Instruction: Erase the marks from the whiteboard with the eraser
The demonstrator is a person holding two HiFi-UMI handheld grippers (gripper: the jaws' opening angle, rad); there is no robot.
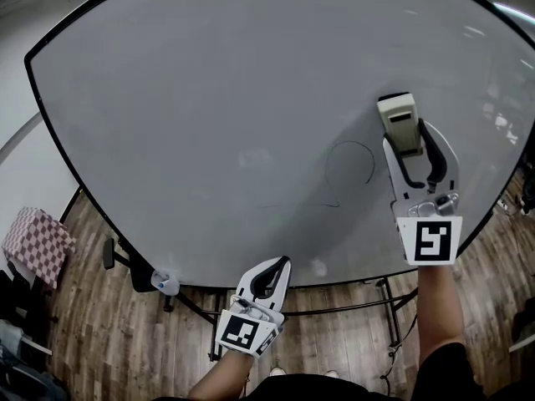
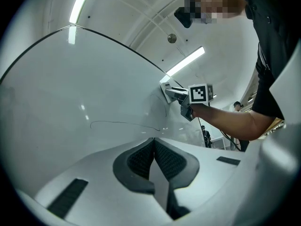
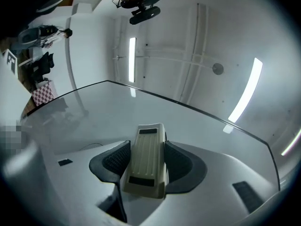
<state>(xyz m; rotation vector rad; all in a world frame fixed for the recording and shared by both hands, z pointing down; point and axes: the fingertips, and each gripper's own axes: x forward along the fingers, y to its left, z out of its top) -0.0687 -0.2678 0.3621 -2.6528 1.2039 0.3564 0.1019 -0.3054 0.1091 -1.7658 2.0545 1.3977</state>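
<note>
mostly bare whiteboard point(image 1: 209, 98), faint marks point(image 1: 351, 170), wood floor point(image 1: 100, 316).

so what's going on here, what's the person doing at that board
A person holds a gripper in each hand in front of a large whiteboard. The right gripper is clamped on a pale eraser, held at the board just right of a thin looping pen mark that is not yet wiped. The left gripper is shut and empty, low by the board's bottom edge.
</note>
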